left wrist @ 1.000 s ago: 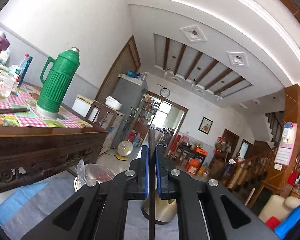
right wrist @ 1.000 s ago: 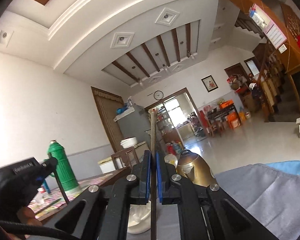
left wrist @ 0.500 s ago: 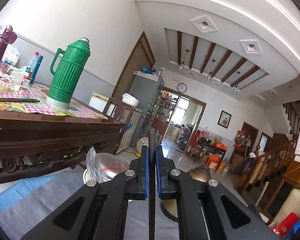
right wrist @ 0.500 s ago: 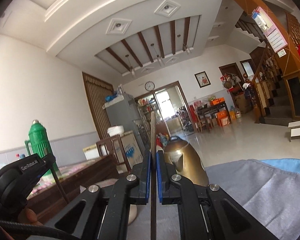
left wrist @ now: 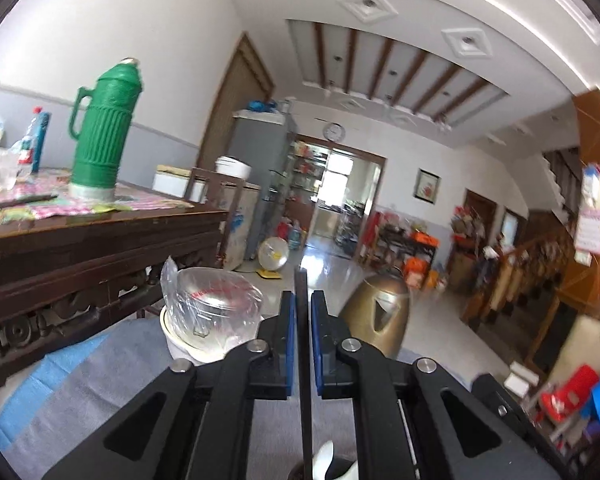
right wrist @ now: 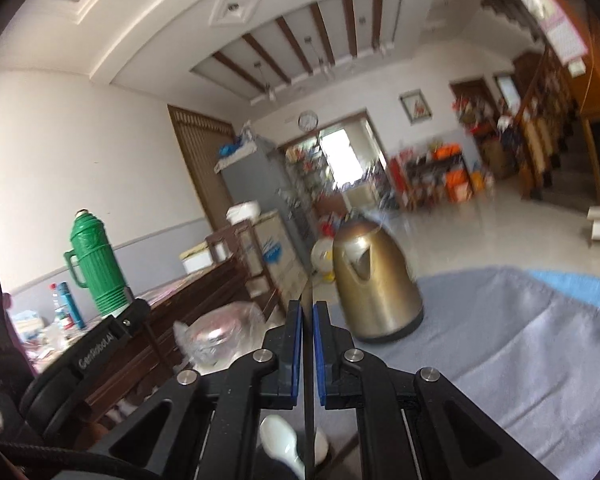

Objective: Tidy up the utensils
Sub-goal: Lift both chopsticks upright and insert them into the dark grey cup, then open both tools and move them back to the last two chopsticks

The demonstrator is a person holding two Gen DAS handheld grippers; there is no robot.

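The left tool (left wrist: pixel 303 344) is closed on a thin dark stick (left wrist: pixel 302 320). The stick is straight and flat, like a chopstick, and it pokes out past the blue pads. The right tool (right wrist: pixel 308 350) is closed on a thin dark stick (right wrist: pixel 309 336) of its own, pinched the same way.

Both tools are black with shiny round bolts. They point across a table (right wrist: pixel 520 344) covered with a soft grey and blue cloth.

A white spoon (right wrist: pixel 281 444) shows low down under the right tool. It looks smooth and shiny. From the left view a white spoon tip (left wrist: pixel 325 456) sticks up from a dark cup at the near edge, but the cup is mostly hidden.

A gold kettle (right wrist: pixel 374 284) stands near the far edge of the table. It is round, metal and shiny, with a pointed spout. Beside it, toward the left edge, sits a white bowl (left wrist: pixel 188 350) with crinkly clear plastic (left wrist: pixel 210 304) over it.

Past the left edge is a dark carved wooden table (left wrist: pixel 80 248). A green ribbed flask (left wrist: pixel 102 132) with a handle stands on it.
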